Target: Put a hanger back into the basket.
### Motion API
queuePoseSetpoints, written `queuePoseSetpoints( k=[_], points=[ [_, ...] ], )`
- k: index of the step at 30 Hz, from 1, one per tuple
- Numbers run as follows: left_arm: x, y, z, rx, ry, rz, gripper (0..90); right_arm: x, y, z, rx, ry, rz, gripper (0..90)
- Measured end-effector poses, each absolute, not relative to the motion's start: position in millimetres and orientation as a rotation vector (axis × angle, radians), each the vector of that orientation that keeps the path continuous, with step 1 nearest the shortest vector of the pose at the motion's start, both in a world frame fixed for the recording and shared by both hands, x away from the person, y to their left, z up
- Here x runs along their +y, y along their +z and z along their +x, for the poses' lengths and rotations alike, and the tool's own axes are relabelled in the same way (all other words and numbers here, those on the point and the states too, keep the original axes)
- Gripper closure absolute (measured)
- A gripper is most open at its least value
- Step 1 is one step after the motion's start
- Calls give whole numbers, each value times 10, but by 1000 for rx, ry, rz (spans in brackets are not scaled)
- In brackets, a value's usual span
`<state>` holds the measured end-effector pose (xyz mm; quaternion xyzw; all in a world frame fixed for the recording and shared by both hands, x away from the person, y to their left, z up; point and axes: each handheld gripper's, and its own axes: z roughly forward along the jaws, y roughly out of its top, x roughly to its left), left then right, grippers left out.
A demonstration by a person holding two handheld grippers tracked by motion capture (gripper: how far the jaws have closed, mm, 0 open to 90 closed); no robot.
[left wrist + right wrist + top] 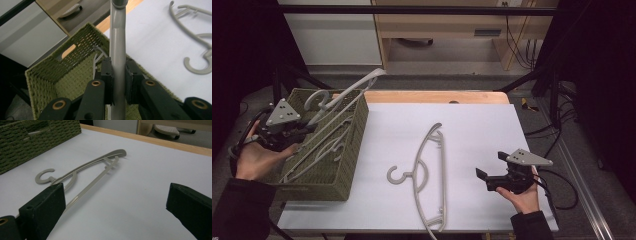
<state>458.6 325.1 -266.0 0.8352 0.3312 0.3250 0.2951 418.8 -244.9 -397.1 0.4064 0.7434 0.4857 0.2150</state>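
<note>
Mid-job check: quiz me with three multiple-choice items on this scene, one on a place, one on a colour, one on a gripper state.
1. Where is the loose hanger?
A. in the basket
B. flat on the white table top
C. on the floor

2. What colour is the basket?
A. green
B. red
C. blue

3. What is the left hand-held gripper doing?
A. hanging open
B. shut on nothing
C. clamping a grey hanger

Key: 1 B, it lies on the table top beside the basket. 2 A, the weave is olive green. 3 C, the jaws press both sides of the hanger's bar.
</note>
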Motion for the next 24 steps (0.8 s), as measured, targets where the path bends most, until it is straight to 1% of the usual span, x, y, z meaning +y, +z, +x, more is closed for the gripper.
queuePoseSetpoints(
  k=[9, 11, 15, 24],
  points=[
    [3479, -2756, 4622, 948, 903, 2223, 797, -2443, -3978, 4193, 2067, 1345, 1127, 30],
    [3568, -2816, 4641, 958, 927, 2235, 797, -2444, -3979, 4194, 2069, 1344, 1127, 30],
    [3672, -2899, 4654, 1008, 933, 2248, 797, -2439, -3983, 4198, 2071, 1341, 1128, 30],
    [3788, -3095, 4718, 1074, 964, 2301, 797, -2430, -3992, 4204, 2079, 1337, 1126, 31]
  ],
)
